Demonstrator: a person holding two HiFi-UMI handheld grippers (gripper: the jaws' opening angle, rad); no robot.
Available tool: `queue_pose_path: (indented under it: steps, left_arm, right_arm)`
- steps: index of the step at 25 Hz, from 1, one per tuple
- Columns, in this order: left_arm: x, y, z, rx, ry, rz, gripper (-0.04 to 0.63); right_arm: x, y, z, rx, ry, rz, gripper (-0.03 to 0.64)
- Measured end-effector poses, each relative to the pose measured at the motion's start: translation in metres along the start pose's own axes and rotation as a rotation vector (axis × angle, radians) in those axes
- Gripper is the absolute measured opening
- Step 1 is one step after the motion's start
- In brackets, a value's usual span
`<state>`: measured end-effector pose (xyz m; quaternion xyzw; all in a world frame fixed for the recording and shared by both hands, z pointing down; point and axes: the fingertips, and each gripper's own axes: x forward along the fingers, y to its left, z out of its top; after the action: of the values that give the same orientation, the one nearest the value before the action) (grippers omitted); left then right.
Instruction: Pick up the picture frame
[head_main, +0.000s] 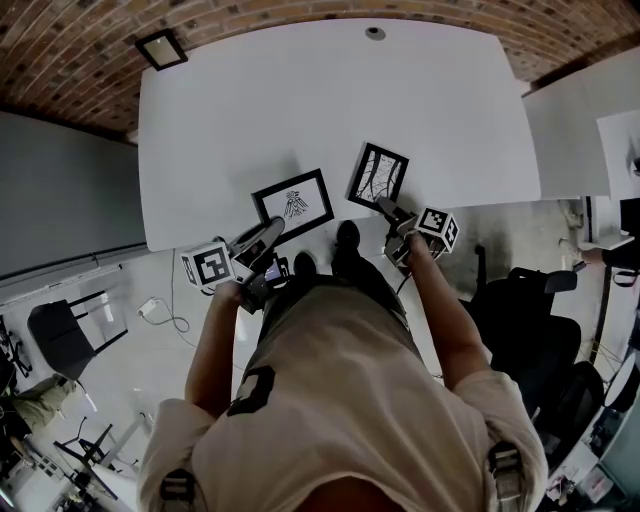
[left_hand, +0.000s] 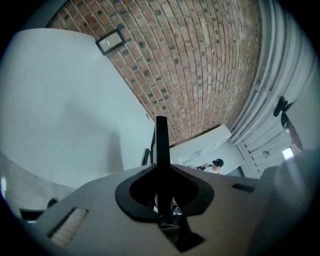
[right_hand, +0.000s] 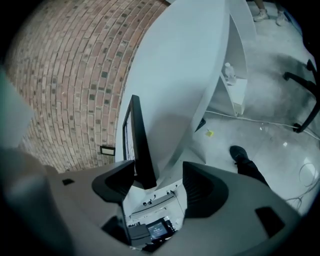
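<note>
Two black picture frames with drawings sit near the front edge of the white table (head_main: 300, 100). My left gripper (head_main: 265, 238) is shut on the near edge of the left picture frame (head_main: 293, 205). In the left gripper view this frame (left_hand: 161, 142) shows edge-on, rising from between the closed jaws of that gripper (left_hand: 161, 175). My right gripper (head_main: 387, 209) is at the near edge of the right picture frame (head_main: 378, 176). In the right gripper view this gripper (right_hand: 159, 182) is open, and the frame (right_hand: 140, 145) stands edge-on between the jaws, close to the left one and apart from the right one.
A small dark-framed object (head_main: 161, 48) lies at the table's far left corner, and a round grommet (head_main: 374, 33) sits at the far edge. A black office chair (head_main: 535, 320) stands to my right, and another white table (head_main: 575, 125) is beyond it. My shoes (head_main: 346, 240) are under the front edge.
</note>
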<state>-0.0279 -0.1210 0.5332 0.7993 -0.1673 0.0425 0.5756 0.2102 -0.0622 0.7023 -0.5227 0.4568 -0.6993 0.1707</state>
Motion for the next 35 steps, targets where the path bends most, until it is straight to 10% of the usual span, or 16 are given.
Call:
queue_pose_path:
  steps: [19, 23, 35]
  left_arm:
    - [0.001, 0.002, -0.009, -0.018, 0.000, -0.011, 0.038]
    - [-0.002, 0.002, -0.011, -0.013, 0.001, -0.012, 0.038]
    - [-0.019, 0.010, -0.010, -0.033, -0.028, 0.006, 0.038]
  right_arm:
    - [-0.030, -0.018, -0.033, -0.065, 0.103, 0.005, 0.270]
    - [-0.036, -0.010, -0.043, -0.077, 0.107, 0.054, 0.136]
    - [-0.055, 0.005, -0.056, -0.101, 0.105, 0.169, 0.072]
